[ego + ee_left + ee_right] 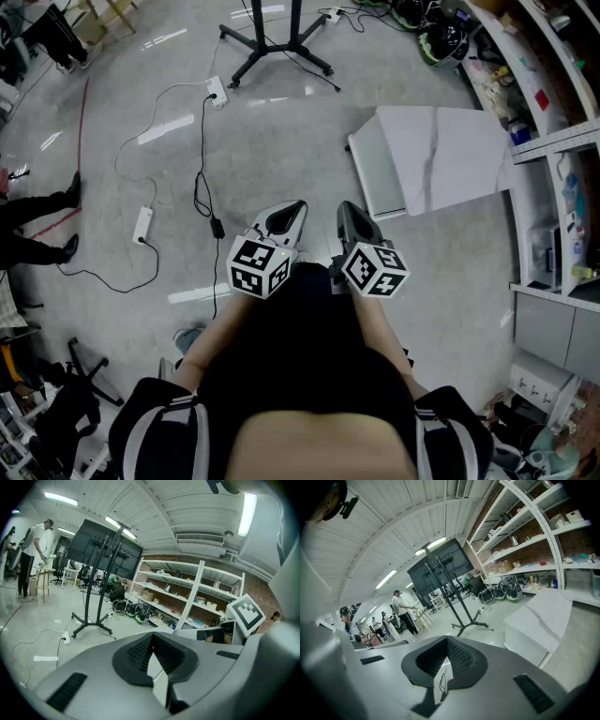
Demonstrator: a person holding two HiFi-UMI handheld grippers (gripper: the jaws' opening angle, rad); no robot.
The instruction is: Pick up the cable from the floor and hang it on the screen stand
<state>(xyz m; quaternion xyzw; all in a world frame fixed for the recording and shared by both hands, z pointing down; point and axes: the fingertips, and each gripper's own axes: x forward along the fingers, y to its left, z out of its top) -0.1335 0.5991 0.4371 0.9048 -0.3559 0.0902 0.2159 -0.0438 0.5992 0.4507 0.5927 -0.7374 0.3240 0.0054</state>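
A thin black cable (pixel 201 159) lies on the grey floor. It runs from a white power strip (pixel 217 91) down to a small black plug block (pixel 217 227). The screen stand's black wheeled base (pixel 277 44) is at the far end of the floor. The stand carries dark screens (pixel 104 546), which also show in the right gripper view (pixel 442 566). My left gripper (pixel 291 210) and right gripper (pixel 348 210) are held side by side above the floor, right of the cable. Both are shut with nothing in them.
A second white power strip (pixel 142 225) with a looping cable lies at the left. A white marbled block (pixel 436 155) stands close at the right. Shelves (pixel 548 84) line the right wall. People stand at the far left (pixel 35 550). An office chair base (pixel 80 370) is behind me at the left.
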